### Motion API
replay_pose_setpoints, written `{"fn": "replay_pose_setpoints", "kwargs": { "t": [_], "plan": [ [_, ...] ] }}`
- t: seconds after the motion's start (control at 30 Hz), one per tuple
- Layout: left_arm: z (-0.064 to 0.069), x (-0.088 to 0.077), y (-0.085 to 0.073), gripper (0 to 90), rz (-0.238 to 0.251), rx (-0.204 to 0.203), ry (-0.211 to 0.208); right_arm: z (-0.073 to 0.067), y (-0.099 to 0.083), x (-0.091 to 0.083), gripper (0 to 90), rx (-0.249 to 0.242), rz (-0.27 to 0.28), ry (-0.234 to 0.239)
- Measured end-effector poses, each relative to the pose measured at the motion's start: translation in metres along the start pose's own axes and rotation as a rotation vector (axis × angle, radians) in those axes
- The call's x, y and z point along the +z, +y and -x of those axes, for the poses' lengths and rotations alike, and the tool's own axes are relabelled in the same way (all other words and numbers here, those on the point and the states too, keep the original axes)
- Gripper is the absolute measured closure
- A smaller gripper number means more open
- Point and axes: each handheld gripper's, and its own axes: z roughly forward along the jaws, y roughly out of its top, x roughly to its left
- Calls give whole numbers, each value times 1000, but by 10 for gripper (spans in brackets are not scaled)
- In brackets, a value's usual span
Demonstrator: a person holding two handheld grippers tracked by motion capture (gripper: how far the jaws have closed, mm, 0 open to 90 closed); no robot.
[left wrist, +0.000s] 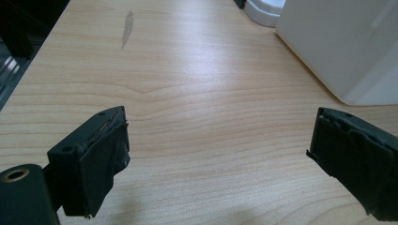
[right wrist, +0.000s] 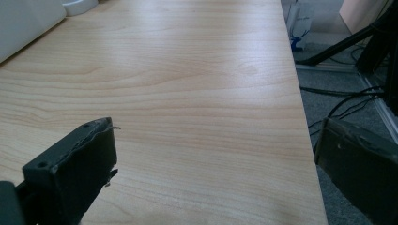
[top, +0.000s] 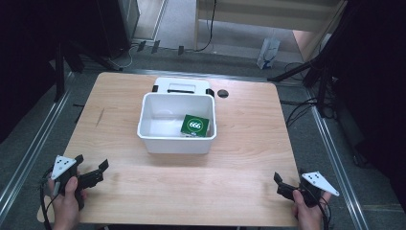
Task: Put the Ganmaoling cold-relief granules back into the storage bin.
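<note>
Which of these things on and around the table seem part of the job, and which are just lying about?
Likely part of the job:
white bin
green box inside it
white lid behind it
left tool, right tool, both open

Just lying about:
bag on floor
floor cables

Soft overhead light, dim surroundings, slightly blurry frames.
</note>
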Motion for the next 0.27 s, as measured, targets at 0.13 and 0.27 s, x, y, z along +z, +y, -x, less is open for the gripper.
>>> {"fn": "replay_pose_setpoints", "kwargs": {
  "t": [0.13, 0.27],
  "plan": [
    [1, 1, 0, 56, -2, 2, 1, 2, 1, 1, 0, 15, -10, 10],
    [1, 1, 0, 56, -4, 3, 3, 4, 1, 2, 0, 37, -19, 18]
  ]
}}
